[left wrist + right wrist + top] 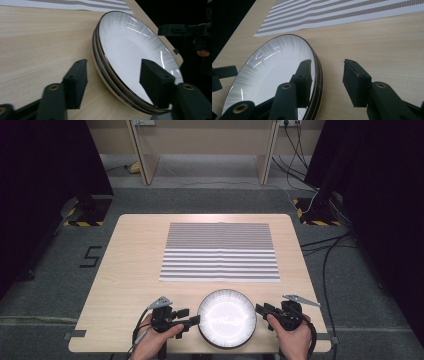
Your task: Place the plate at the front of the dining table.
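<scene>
Plates (227,318), two white ones with dark rims stacked at the near edge of the wooden table (130,265), sit between both hand-held tools. The left gripper (196,320) straddles the stack's left rim with jaws spread, not yet pressing. The right gripper (258,309) likewise brackets the right rim, jaws apart. The paired approach suggests a two-sided lift, probably toward the striped placemat (220,252) beyond.

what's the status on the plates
Left tongs open, straddling the plates' near rim. Right tongs open over the far rim. Stack flat on table, mat beyond. Nothing in the way.
</scene>
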Demonstrator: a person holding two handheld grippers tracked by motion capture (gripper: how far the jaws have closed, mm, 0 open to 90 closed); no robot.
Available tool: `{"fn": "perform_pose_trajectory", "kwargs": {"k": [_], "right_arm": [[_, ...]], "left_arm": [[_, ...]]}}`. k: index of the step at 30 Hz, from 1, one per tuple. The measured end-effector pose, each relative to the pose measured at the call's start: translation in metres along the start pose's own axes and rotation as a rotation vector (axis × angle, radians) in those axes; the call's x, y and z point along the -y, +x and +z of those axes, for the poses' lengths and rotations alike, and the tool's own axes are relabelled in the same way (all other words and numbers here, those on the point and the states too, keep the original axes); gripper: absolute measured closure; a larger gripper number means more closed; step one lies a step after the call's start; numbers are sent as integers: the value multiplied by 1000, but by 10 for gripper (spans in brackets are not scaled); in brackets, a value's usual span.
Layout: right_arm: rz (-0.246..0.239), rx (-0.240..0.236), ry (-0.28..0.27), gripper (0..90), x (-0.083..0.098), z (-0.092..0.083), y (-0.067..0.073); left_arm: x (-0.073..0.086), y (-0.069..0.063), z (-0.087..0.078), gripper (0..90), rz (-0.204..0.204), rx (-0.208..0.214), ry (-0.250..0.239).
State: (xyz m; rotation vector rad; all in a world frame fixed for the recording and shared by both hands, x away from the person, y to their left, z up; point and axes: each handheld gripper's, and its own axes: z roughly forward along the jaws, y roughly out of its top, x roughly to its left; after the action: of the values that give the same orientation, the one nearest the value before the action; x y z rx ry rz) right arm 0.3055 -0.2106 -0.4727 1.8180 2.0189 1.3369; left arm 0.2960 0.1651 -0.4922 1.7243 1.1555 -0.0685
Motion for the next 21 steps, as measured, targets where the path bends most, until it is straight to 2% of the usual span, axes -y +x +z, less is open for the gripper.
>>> {"fn": "perform_pose_trajectory", "kwargs": {"k": [3, 6, 9, 10, 11, 17, 21], "right_arm": [[-12, -1, 14, 633, -2, -1, 3], [-16, -8, 18, 638, -2, 0, 5], [-36, -9, 24, 653, -3, 2, 8], [-37, -12, 24, 675, -3, 2, 9], [-51, -20, 28, 735, -6, 2, 13], [-66, -14, 76, 822, -12, 3, 19], [-79, 6, 96, 828, -12, 5, 20]], "left_arm": [[0, 0, 0, 445, 11, 1, -11], [-1, 3, 3, 442, 34, -27, -7], [-3, 2, 3, 462, 32, -27, -3], [-5, 1, 4, 462, 34, -22, 1], [-8, -2, 5, 489, 46, -19, 5], [-13, -2, 9, 521, 70, -27, 17], [-12, -2, 11, 528, 65, -29, 31]]}}
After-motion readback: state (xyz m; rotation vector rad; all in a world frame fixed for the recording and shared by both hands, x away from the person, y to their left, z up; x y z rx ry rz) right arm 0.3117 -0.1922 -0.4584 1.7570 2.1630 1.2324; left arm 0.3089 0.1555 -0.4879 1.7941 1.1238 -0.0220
